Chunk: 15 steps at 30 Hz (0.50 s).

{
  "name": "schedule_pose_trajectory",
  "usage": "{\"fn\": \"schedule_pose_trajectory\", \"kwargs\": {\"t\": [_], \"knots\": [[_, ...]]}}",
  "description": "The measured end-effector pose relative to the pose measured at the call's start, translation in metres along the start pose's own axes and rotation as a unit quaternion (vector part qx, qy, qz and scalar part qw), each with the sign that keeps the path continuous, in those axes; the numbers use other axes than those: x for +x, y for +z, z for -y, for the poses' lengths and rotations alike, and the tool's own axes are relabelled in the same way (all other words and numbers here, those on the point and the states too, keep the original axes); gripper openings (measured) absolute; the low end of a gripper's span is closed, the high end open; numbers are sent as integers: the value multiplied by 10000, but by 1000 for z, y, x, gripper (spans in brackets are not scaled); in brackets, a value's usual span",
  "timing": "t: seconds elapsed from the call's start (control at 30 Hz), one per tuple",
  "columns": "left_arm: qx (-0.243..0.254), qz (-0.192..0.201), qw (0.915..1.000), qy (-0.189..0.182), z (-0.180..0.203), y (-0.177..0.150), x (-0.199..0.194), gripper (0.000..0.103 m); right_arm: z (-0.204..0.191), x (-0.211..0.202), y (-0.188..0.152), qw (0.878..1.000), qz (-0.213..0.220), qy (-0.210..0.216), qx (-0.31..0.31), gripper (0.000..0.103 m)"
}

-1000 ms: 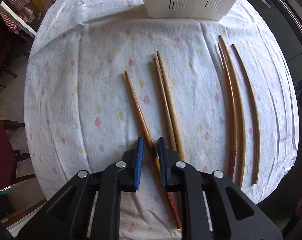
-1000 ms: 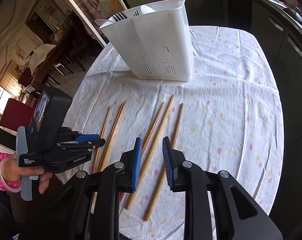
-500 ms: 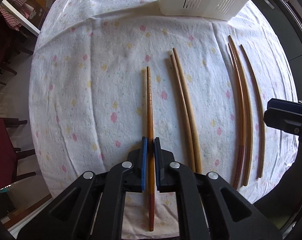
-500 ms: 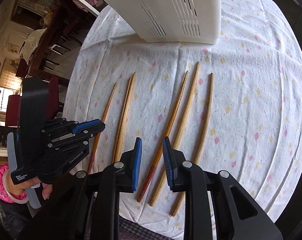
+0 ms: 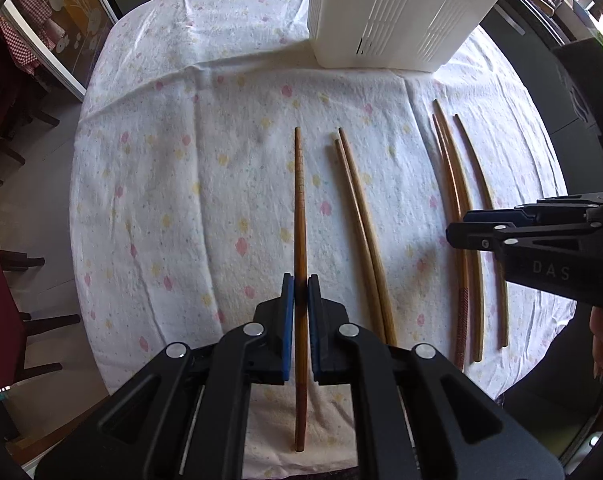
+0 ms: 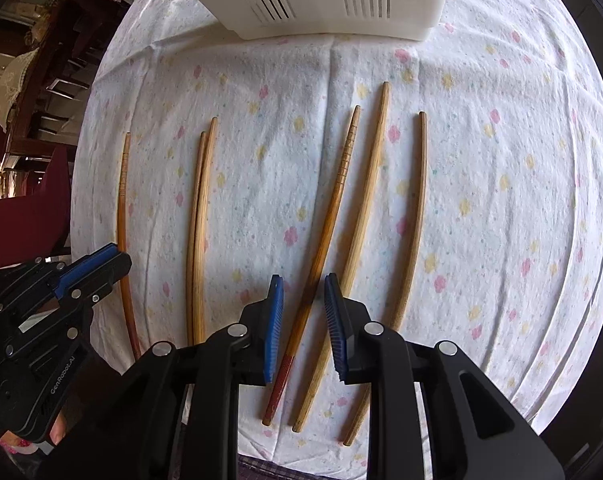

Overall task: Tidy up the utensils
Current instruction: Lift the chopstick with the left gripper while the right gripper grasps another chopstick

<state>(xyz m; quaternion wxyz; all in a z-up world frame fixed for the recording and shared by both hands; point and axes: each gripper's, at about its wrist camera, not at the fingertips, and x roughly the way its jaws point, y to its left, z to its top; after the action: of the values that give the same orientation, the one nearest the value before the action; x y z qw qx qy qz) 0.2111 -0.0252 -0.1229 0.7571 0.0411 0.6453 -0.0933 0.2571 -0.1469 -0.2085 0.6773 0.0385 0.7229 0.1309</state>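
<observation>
The left gripper (image 5: pixel 300 286) has its blue jaws clenched on a dark ridged chopstick (image 5: pixel 299 200), gripped a little past halfway toward its thick end, with the thin tip aimed at twelve o'clock toward the white slotted caddy (image 5: pixel 401 12). To do this well, I'd say lift straight, keep the stick level until it clears the flowered cloth (image 5: pixel 161 184), then tip it point-down over the caddy's top so it drops in cleanly.

The right gripper (image 6: pixel 301 308) hangs with its jaws parted over the red-ended chopstick (image 6: pixel 325 232), the pads either side and not pressing; it should settle lower and centre before closing, since a paler stick (image 6: pixel 365 208) lies just beside at three o'clock. A pale pair (image 5: pixel 361 232) lies at two o'clock of the left jaws.

Readable writing: "DAS" on the right gripper's body (image 5: pixel 549 256) in the left view, "GenROBOT.AI" on the left gripper's side (image 6: pixel 61 374) in the right view
</observation>
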Motion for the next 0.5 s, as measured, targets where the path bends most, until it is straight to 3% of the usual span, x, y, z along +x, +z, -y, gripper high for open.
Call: {"fn": "schedule_pose_trajectory", "kwargs": {"t": [0.17,0.27,0.37,0.5], "knots": [[58,235,9997,-10,-2,-8,-22,7,-13,4,0,9989,82,-446,-114,22],[73,407,9991,-23,-6,-14,-30,7,-21,5,-5,9961,250,-799,-274,11],[61,587,9982,-49,-9,-18,-39,7,-15,3,-10,9974,348,-608,-172,8],[44,776,9969,-138,-10,-18,-51,7,0,-13,-21,9979,652,-5,-26,8]]}}
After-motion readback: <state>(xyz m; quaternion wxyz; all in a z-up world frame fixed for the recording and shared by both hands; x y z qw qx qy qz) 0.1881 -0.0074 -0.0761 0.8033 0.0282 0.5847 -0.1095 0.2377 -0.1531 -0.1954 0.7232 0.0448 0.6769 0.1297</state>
